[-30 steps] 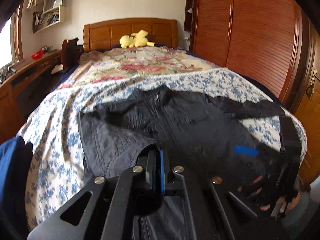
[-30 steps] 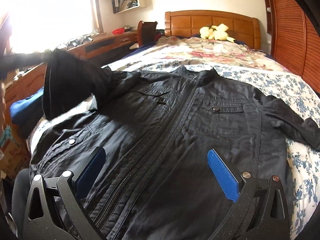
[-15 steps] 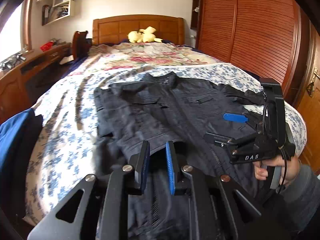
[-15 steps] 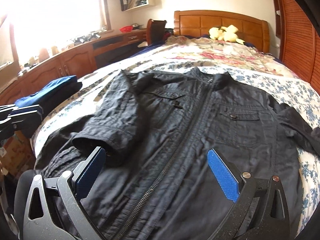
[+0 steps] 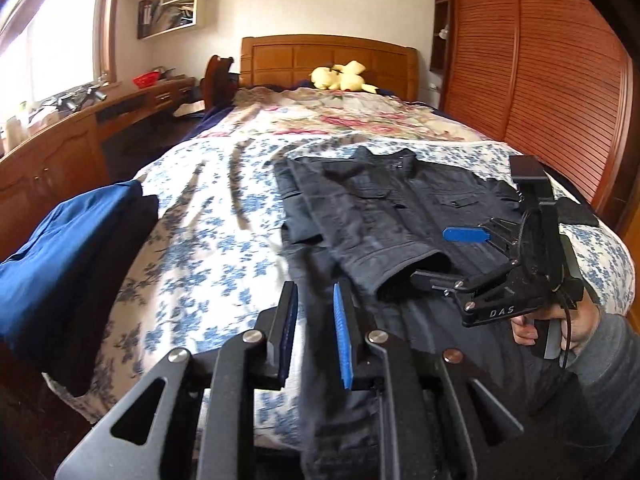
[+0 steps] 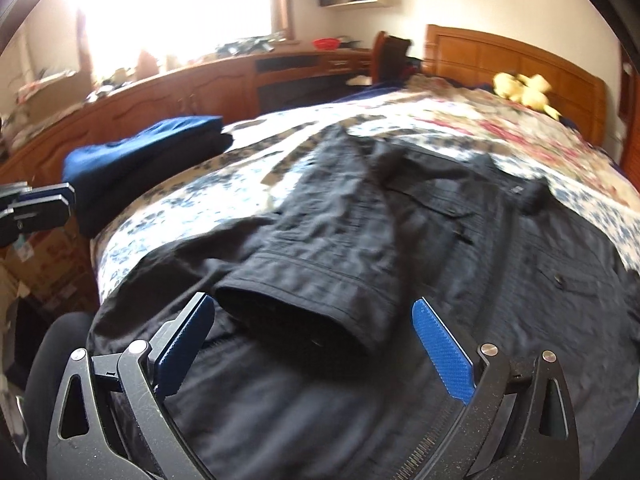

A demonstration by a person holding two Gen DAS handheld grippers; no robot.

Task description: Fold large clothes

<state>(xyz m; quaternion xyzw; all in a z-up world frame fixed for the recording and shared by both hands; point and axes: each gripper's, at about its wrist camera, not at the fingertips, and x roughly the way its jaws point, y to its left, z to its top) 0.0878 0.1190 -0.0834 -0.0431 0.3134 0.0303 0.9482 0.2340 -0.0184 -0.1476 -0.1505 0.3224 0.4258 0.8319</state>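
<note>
Sleeve now folded across jacket on floral bed; left claw slightly parted, right claw wide, both empty.

Ahead of me a yellow plush toy lies at the head edge of the bed, against the carved wooden headboard, on the rose-patterned quilt. A folded royal-blue garment sits at the bed's left edge on the blue-flowered white bedspread. Beyond that edge I see a long wooden dresser under the bright window, and slatted wooden wardrobe doors along the right edge.
</note>
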